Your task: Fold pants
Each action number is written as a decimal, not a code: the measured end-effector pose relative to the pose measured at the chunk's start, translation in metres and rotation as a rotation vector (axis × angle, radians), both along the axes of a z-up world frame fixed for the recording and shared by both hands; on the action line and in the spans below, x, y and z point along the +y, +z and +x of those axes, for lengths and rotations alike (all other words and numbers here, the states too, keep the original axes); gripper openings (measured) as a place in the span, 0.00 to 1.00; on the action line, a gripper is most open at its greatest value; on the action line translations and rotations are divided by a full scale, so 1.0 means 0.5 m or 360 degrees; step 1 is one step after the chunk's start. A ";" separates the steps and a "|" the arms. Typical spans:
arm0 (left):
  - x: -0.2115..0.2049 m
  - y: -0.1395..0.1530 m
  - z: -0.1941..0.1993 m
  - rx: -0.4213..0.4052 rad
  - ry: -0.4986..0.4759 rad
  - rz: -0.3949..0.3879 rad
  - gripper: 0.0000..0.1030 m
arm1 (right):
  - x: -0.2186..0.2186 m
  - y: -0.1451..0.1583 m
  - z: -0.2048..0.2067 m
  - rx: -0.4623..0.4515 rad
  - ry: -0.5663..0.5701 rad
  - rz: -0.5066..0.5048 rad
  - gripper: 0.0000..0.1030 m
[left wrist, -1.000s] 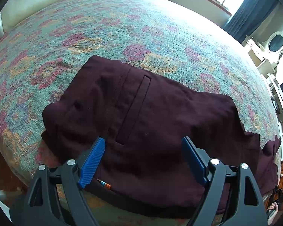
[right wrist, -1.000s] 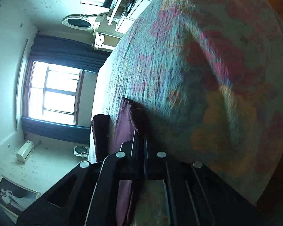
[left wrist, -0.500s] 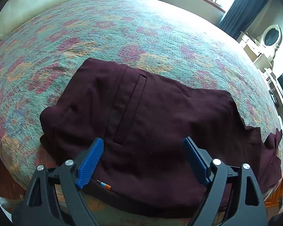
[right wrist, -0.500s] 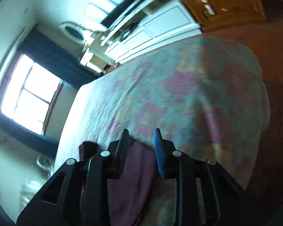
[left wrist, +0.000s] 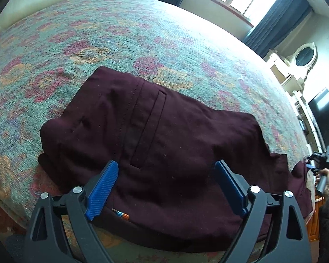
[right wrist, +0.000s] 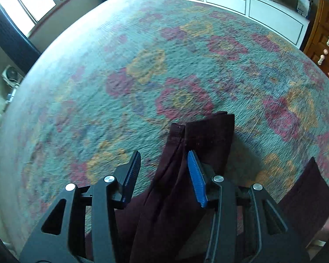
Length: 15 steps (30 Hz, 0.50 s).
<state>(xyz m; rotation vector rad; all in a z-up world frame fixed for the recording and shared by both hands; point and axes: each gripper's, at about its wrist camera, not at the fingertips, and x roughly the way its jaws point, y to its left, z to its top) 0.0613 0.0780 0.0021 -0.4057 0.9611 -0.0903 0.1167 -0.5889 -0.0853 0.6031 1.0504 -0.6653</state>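
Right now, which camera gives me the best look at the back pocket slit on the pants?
Left wrist view: the pocket slit lies in full sight on the pants, between the open left gripper. The right wrist view shows only leg cuffs, no pocket.

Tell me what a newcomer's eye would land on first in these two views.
First, the dark maroon pants, folded and lying near the close edge of the flowered bedspread, back pocket up. The left gripper hovers over them with its blue jaws wide apart. In the right view, the right gripper is open around a narrow hem end of the pants, beside big pink and yellow flowers.
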 end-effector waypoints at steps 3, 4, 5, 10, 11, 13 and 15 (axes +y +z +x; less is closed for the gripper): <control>0.001 -0.003 -0.001 -0.0016 -0.0005 -0.0020 0.87 | 0.003 -0.009 0.003 0.0055 -0.0004 -0.0030 0.34; -0.002 -0.003 0.000 -0.0017 -0.0010 -0.0014 0.87 | 0.000 -0.005 -0.005 0.0041 -0.0024 -0.0034 0.24; -0.004 -0.002 0.002 -0.0016 -0.0012 -0.0007 0.87 | -0.007 0.002 -0.016 -0.0034 -0.0035 0.0018 0.22; -0.006 -0.003 0.007 -0.0018 -0.0028 0.0003 0.88 | -0.032 0.077 -0.128 -0.0437 -0.0104 0.0183 0.09; -0.005 -0.003 0.007 -0.0018 -0.0027 -0.0009 0.88 | -0.037 0.098 -0.166 -0.0535 -0.0117 0.0215 0.09; -0.003 -0.002 0.009 -0.0015 -0.0023 -0.0028 0.88 | -0.051 0.137 -0.255 -0.0729 -0.0154 0.0254 0.09; -0.002 -0.003 0.008 -0.0012 -0.0017 -0.0040 0.88 | -0.063 0.157 -0.352 -0.0880 -0.0196 0.0274 0.09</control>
